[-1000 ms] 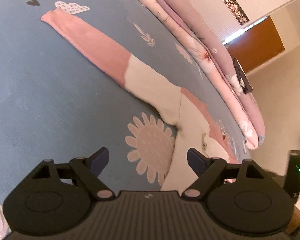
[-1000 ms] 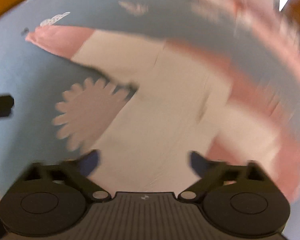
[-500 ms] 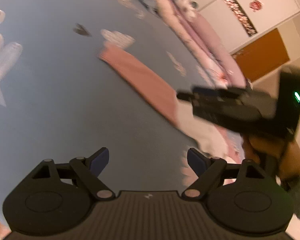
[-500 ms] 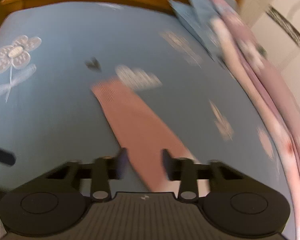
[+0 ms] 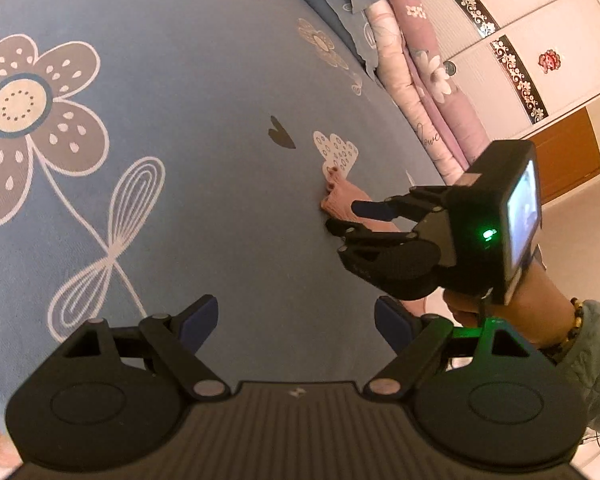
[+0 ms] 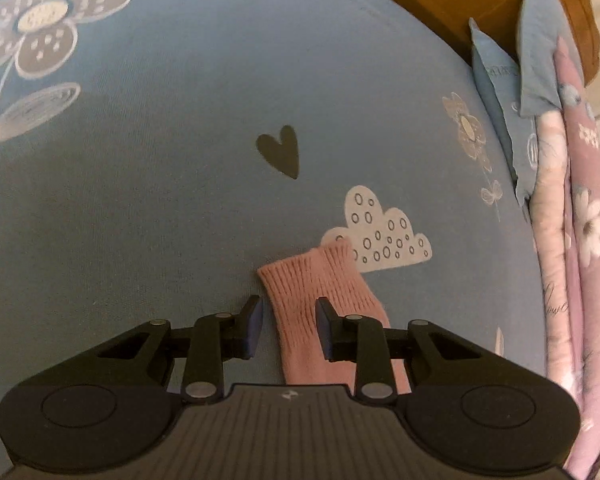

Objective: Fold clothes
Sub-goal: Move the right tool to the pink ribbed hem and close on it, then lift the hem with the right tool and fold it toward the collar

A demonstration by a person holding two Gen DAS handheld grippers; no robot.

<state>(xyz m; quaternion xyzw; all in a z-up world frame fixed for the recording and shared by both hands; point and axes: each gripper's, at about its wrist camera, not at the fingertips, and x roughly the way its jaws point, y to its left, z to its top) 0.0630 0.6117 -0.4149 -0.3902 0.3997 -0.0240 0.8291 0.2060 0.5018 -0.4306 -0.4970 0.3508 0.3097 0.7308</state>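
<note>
1. The right gripper (image 6: 288,326) has its jaws narrowed to either side of the pink ribbed knit sleeve cuff (image 6: 320,284), low in the centre of the right wrist view; whether the pads press the cloth, I cannot tell.
2. The cuff's end lies over the white cloud print (image 6: 384,236) on the blue printed bedsheet (image 6: 160,184), below a dark heart print (image 6: 282,154).
3. The left gripper (image 5: 296,322) is spread wide over bare sheet, holding nothing.
4. Folded pink floral quilts (image 6: 572,240) line the frame's right edge.
</note>
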